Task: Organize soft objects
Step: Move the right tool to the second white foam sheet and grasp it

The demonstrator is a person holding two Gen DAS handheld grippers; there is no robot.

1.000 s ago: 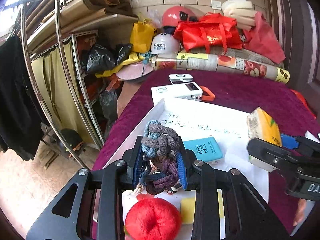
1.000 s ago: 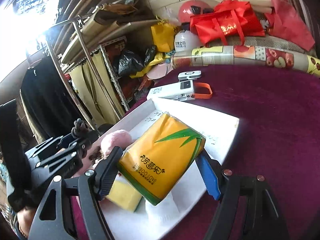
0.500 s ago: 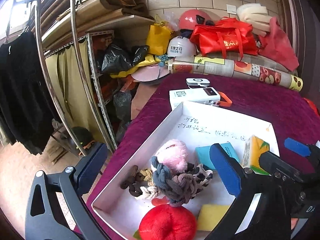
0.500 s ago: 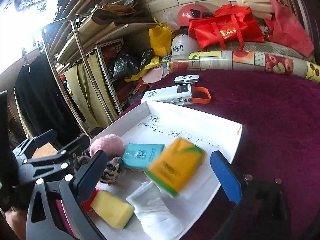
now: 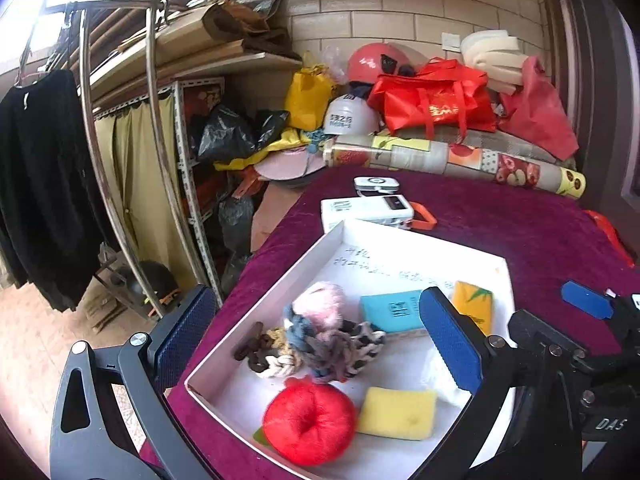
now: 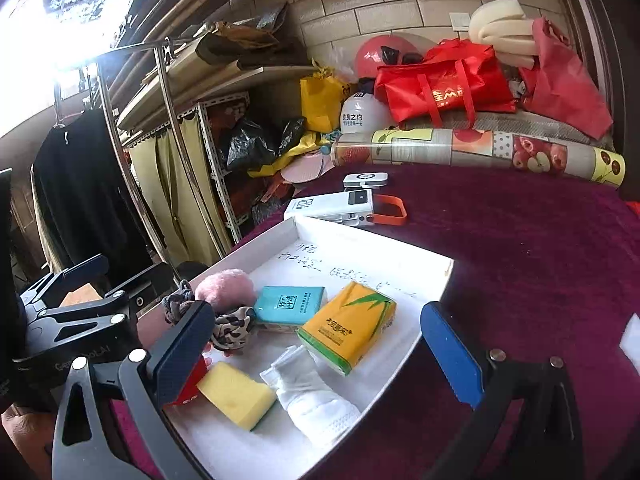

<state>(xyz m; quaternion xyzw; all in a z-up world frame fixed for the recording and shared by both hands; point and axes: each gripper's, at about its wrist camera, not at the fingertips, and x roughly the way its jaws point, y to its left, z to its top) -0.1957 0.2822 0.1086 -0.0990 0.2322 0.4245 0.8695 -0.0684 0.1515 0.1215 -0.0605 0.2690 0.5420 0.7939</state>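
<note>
Backing both the left gripper [image 5: 316, 344] and right gripper [image 6: 316, 354] off the box [image 6: 436, 280], jaws wide and empty; I'd next look for leftover soft things.

tray [image 6: 434, 280] on table [image 6: 540, 248] | sponge [image 6: 236, 394] left of sock [image 6: 316, 396]

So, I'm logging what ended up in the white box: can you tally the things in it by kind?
Tissue packs: 2, teal and yellow
Sponge: 1
White cloth: 1
Red plush ball: 1
Pink pompom: 1
Hair ties, tangled heap: cannot count
Total: 6 plus the heap, all in the box.
</note>
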